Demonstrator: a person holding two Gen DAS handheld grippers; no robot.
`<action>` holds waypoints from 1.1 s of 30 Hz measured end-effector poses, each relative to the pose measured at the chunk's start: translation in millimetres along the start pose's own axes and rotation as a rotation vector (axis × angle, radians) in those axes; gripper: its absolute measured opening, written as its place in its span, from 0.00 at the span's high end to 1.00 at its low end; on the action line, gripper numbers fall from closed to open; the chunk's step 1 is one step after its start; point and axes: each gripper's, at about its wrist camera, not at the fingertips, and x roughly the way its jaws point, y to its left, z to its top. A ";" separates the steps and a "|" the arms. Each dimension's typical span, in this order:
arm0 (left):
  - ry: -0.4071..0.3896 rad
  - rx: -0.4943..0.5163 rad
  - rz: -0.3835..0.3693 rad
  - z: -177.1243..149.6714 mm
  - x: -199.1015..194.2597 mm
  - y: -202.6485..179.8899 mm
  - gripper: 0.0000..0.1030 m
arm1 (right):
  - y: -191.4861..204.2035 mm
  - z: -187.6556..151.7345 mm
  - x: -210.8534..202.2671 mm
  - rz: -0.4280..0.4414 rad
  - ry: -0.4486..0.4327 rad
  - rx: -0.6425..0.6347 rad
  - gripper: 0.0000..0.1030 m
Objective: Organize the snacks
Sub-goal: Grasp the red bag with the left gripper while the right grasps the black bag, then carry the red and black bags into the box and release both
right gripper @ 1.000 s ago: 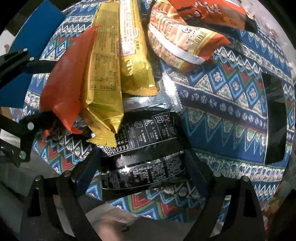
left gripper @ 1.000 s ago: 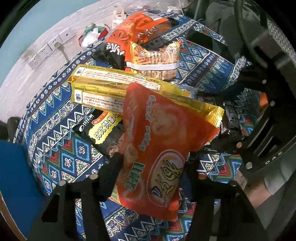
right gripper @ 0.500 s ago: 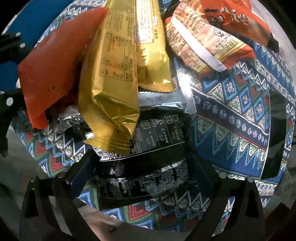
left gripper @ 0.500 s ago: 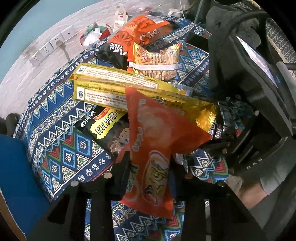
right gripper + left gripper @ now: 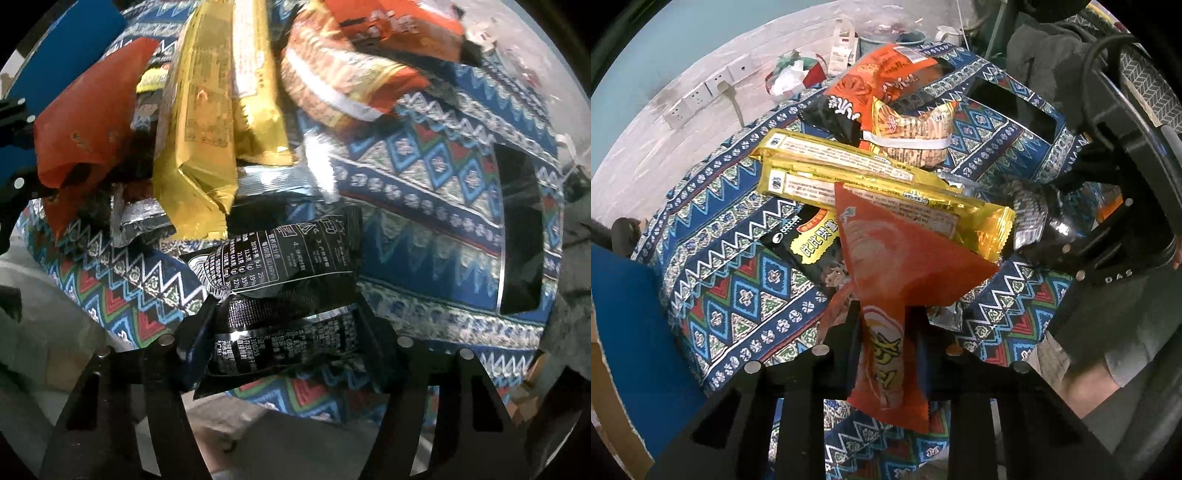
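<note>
My left gripper (image 5: 884,325) is shut on an orange snack bag (image 5: 897,273), squeezing its lower part; the bag also shows in the right wrist view (image 5: 88,122). My right gripper (image 5: 286,325) is shut on a black snack packet (image 5: 291,266) with white print, seen from the left wrist at the right (image 5: 1034,221). Two gold biscuit packs (image 5: 849,177) lie across the patterned cloth (image 5: 731,291), over a black and yellow bag (image 5: 809,247). Behind them lie an orange and black bag (image 5: 875,88) and a striped orange bag (image 5: 912,133).
A white wall with sockets (image 5: 701,96) and clutter (image 5: 794,74) stands behind the table. A blue surface (image 5: 628,325) lies at the left. A black rectangular opening (image 5: 521,229) shows in the cloth at the right. The person's leg (image 5: 1089,373) is at the lower right.
My left gripper has closed on the orange bag, pinching it narrow. My right gripper has drawn the black packet out from under the gold packs and lifted it.
</note>
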 end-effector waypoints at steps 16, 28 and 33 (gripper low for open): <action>-0.080 -0.042 0.087 -6.7 -37.9 8.2 0.83 | -10.6 -7.7 -78.4 -0.027 -0.240 0.075 0.35; -0.152 -0.091 0.177 -6.3 -77.1 30.4 0.83 | -9.1 18.9 -121.3 -0.036 -0.381 -0.005 0.35; -0.190 -0.145 0.225 -5.0 -99.9 49.5 0.83 | -1.2 36.4 -136.2 -0.025 -0.413 -0.027 0.35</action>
